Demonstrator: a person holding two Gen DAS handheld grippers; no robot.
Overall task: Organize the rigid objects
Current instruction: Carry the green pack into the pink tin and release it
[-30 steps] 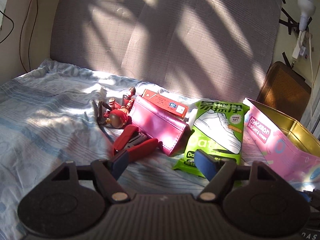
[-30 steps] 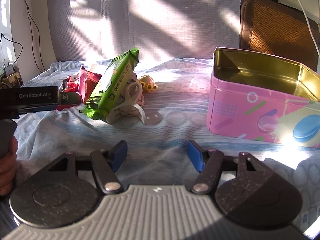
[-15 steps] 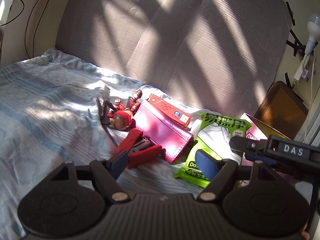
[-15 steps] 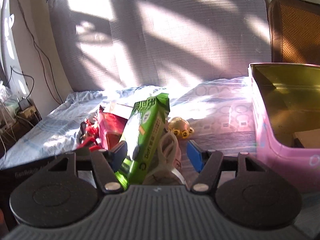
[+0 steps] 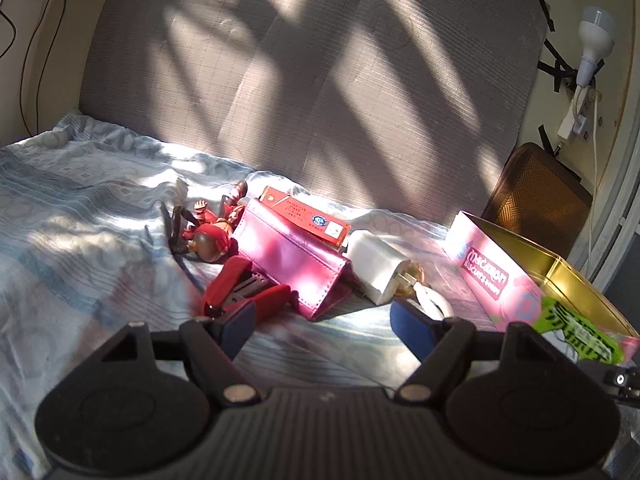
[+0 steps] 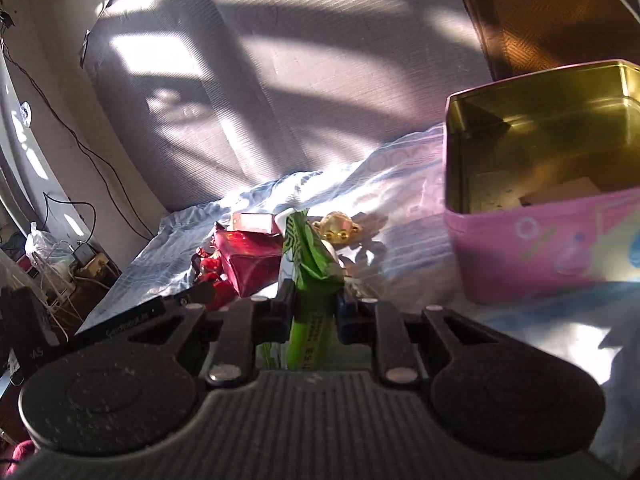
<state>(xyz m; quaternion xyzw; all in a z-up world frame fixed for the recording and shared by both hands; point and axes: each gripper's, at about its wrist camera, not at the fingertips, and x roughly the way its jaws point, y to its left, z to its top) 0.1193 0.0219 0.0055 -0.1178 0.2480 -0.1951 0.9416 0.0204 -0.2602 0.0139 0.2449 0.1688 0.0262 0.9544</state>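
Observation:
My right gripper [image 6: 312,316] is shut on the green wipes packet [image 6: 310,276] and holds it off the bed; the packet also shows at the right edge of the left wrist view [image 5: 580,332], beside the pink tin. The open pink tin [image 6: 560,240] with a gold inside stands to the right [image 5: 492,276]. My left gripper [image 5: 324,324] is open and empty above the sheet, in front of a red stapler [image 5: 240,292], a pink pouch [image 5: 292,264], a red figurine [image 5: 208,232], a red box [image 5: 304,220] and a white block [image 5: 376,264].
A gold round toy [image 6: 336,228] lies behind the packet. The grey headboard [image 5: 320,80] backs the bed. A brown woven chair back [image 5: 536,196] stands behind the tin. Cables and clutter sit off the left bedside [image 6: 60,256].
My right gripper closed on the green packet and lifted it off the pile toward the tin. The white block that lay under it now shows. The left gripper stayed open.

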